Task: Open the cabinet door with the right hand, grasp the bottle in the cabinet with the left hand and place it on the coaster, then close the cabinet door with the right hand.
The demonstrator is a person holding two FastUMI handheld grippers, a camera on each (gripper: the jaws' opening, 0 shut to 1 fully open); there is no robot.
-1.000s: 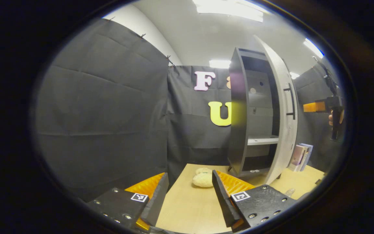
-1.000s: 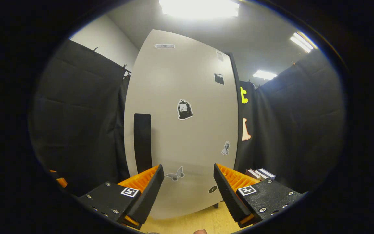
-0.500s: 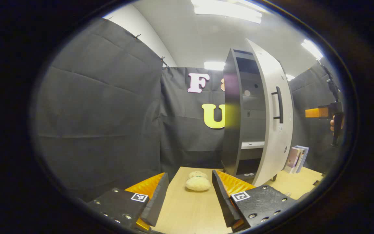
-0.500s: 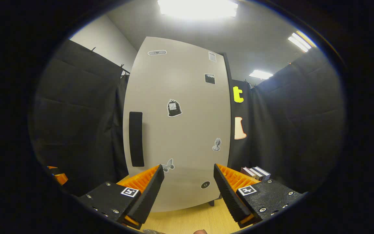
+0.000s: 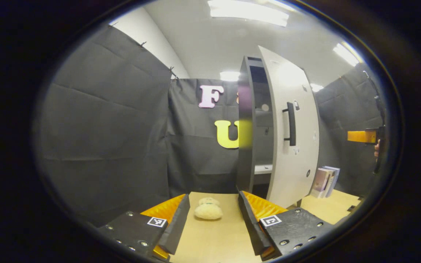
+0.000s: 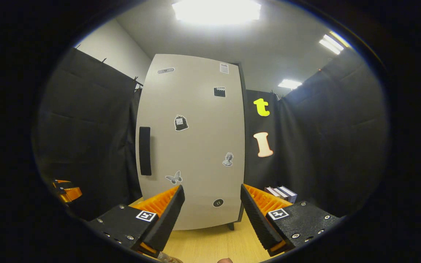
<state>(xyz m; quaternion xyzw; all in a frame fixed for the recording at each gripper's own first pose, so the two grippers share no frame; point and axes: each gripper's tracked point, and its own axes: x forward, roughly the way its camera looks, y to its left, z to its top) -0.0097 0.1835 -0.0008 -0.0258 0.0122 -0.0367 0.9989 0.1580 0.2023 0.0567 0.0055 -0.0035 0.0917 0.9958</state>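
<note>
Jaws of both the left gripper [image 5: 210, 223] and right gripper [image 6: 210, 215] are held apart and empty, the pale grey sticker-dotted cabinet door [image 6: 192, 146] is seen nearly shut on the light wooden counter [image 5: 214, 241], while bottle and coaster cannot be confirmed.

Surface [image 5: 214, 237]: pale wood-grain finish, smooth, faint sheen; cabinet door [image 6: 192, 146]: smooth matt panel, light grey, flat paper-like stickers on it; door handle [image 5: 291, 124]: dark, smooth, slight gloss; cabinet [image 5: 246, 146] side wall: dark, semi-gloss, catches reflections; round plush thing [image 5: 208, 211] on the surface: fuzzy, rough-napped cloth; books [image 5: 323, 179]: smooth paper covers; booth wall: matt creased cloth.
</note>
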